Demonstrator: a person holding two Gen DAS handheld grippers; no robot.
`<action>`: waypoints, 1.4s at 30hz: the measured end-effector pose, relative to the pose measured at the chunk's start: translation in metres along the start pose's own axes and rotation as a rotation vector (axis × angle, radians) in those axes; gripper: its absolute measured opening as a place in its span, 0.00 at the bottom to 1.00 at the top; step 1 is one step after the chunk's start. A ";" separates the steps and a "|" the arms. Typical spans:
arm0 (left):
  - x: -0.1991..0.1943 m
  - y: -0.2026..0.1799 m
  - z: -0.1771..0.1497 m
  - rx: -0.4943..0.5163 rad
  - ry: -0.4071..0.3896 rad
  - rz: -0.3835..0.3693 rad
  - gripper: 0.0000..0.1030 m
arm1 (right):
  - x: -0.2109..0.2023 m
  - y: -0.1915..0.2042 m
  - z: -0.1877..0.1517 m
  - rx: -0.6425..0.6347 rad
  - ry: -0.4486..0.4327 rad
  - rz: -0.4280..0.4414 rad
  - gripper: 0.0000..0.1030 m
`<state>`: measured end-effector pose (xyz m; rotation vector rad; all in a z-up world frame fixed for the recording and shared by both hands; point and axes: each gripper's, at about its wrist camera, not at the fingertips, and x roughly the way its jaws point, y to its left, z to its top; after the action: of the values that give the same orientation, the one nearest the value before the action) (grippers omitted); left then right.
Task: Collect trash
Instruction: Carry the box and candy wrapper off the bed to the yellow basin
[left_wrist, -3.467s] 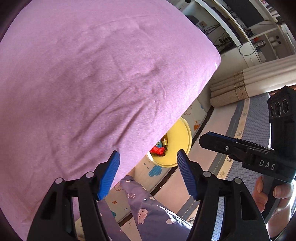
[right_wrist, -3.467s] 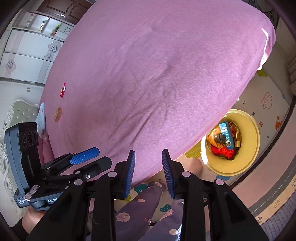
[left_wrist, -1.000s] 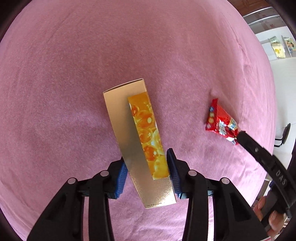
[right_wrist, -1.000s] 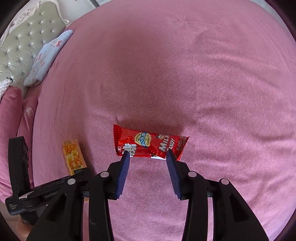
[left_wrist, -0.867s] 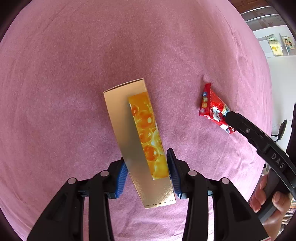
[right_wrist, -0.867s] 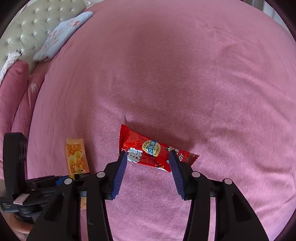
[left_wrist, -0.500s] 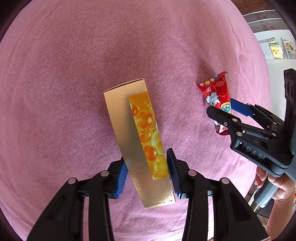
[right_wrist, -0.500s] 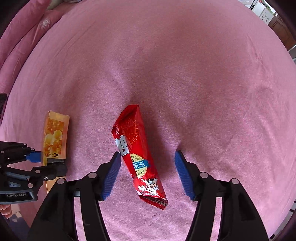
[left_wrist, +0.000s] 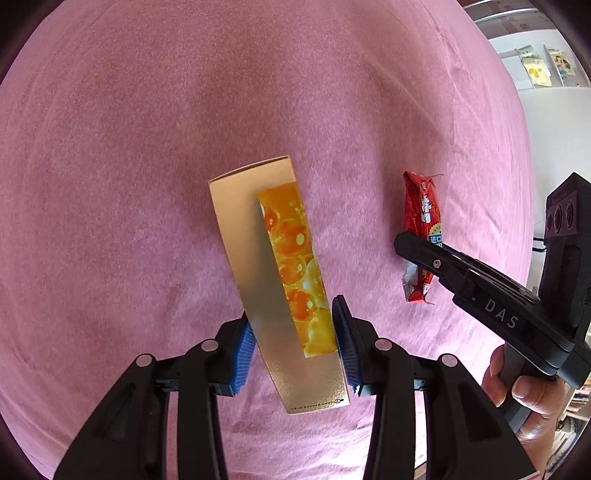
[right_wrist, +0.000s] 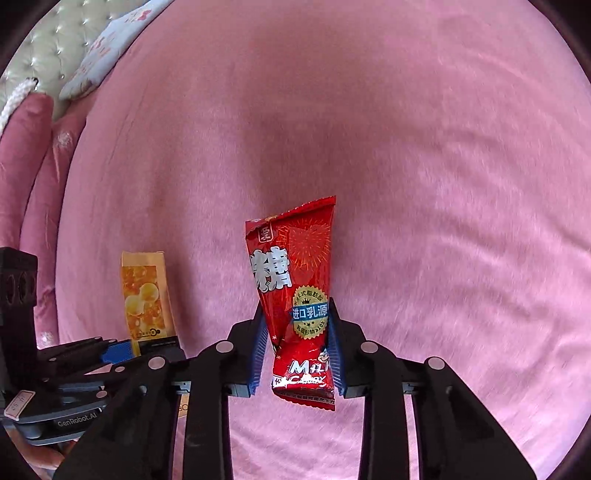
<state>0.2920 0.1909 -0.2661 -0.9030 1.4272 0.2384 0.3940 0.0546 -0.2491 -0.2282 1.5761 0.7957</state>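
Note:
A long gold box with an orange picture (left_wrist: 284, 269) sits between the blue pads of my left gripper (left_wrist: 293, 345), which is shut on its lower part above the pink bedspread (left_wrist: 147, 147). The box also shows in the right wrist view (right_wrist: 146, 295). A red candy wrapper (right_wrist: 299, 295) is gripped between the pads of my right gripper (right_wrist: 297, 354), its top end sticking up. In the left wrist view the wrapper (left_wrist: 423, 218) sits in the right gripper's black jaws at the right.
The pink bedspread (right_wrist: 406, 147) fills both views. A pink pillow (right_wrist: 26, 166), a light blue patterned cushion (right_wrist: 107, 44) and a tufted headboard (right_wrist: 48, 40) lie at the far left. A white wall with pictures (left_wrist: 535, 66) shows past the bed's right edge.
My right gripper has closed on the red wrapper, which now stands upright between the pads instead of lying on the bed. My left gripper still holds the gold box.

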 end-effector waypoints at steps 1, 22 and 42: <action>0.000 -0.001 -0.009 0.015 0.007 0.002 0.40 | -0.001 -0.003 -0.012 0.026 -0.001 0.021 0.28; -0.030 0.009 -0.241 0.267 0.162 0.012 0.40 | -0.061 0.030 -0.267 0.290 -0.008 0.155 0.28; -0.013 -0.105 -0.427 0.639 0.308 0.009 0.40 | -0.153 -0.045 -0.514 0.667 -0.263 0.187 0.28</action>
<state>0.0382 -0.1544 -0.1652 -0.4124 1.6495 -0.3545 0.0392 -0.3346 -0.1387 0.4949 1.5357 0.3819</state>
